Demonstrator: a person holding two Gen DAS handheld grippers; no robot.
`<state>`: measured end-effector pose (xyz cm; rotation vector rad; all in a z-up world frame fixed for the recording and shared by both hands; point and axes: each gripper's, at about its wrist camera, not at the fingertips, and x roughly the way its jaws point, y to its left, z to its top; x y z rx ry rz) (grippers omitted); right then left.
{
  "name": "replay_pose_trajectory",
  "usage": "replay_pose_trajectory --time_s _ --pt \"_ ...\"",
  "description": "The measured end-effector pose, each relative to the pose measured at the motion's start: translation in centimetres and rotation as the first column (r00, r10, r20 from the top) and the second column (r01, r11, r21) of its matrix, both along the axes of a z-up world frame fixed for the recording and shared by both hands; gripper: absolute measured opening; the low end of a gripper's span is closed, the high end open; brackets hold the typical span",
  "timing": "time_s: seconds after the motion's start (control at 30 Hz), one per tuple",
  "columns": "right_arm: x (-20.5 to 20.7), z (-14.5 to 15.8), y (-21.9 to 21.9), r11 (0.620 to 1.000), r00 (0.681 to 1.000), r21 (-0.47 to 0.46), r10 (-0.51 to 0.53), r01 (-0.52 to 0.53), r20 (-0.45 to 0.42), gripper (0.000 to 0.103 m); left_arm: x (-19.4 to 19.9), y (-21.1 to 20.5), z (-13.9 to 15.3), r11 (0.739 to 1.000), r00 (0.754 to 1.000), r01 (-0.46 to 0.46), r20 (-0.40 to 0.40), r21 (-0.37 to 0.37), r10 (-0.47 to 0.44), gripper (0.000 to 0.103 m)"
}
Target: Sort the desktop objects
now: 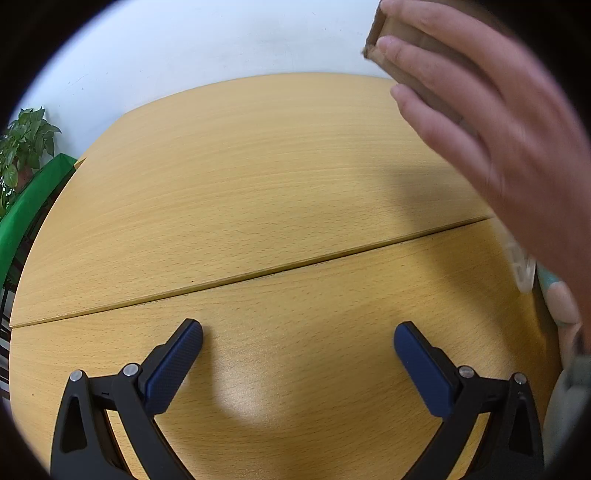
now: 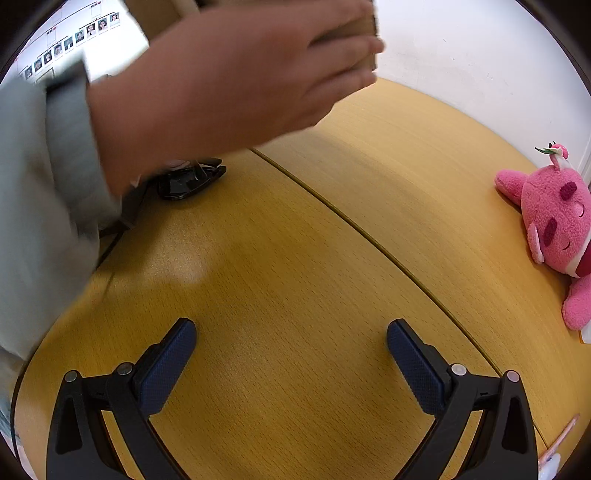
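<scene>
Looking down both cameras at once, line by line:

Left gripper (image 1: 298, 338): spread wide, blue pads well apart, nothing between them, low over the bare wooden table (image 1: 258, 166).

Right gripper (image 2: 291, 334): same story, jaws parted wide and empty, hovering above the same tabletop near the seam that runs across it.

Hand (image 1: 491, 122): a bare hand reaches in high on the right of the left view, fingers extended and wrapped over a cardboard box (image 1: 402, 48), knuckles toward the camera, motion-blurred. In the right view that hand (image 2: 229, 77) crosses the top from the left, a grey sleeve (image 2: 40, 192) behind it, fingertips curled round the box (image 2: 362, 27).

Cardboard box: held up off the table, well above both grippers; only one brown corner and side show past the fingers.

Pink plush toy (image 2: 554, 221): lying on the far right of the table in the right view, well apart from the right gripper.

Black object (image 2: 192, 179): sits on the table just under the forearm, with a cable trailing toward the edge; possibly a stand or clip, too hidden to say.

Edges: a potted plant (image 1: 26, 147) at far left of the left view, beside a green panel (image 1: 33, 206); a row of small portraits (image 2: 70, 40) on the wall.
</scene>
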<state>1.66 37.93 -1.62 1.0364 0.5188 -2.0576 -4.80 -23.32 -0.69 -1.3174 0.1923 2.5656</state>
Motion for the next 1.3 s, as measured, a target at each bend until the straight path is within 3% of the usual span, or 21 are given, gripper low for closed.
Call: replay_pose_trajectory --time_s 1.3 --pt "-0.26 0.07 0.28 1.0 1.0 -0.002 0.003 -0.003 0.001 0.103 0.0 -0.47 -0.36 1.0 1.0 0.002 0.0 0.002 -0.002 0.103"
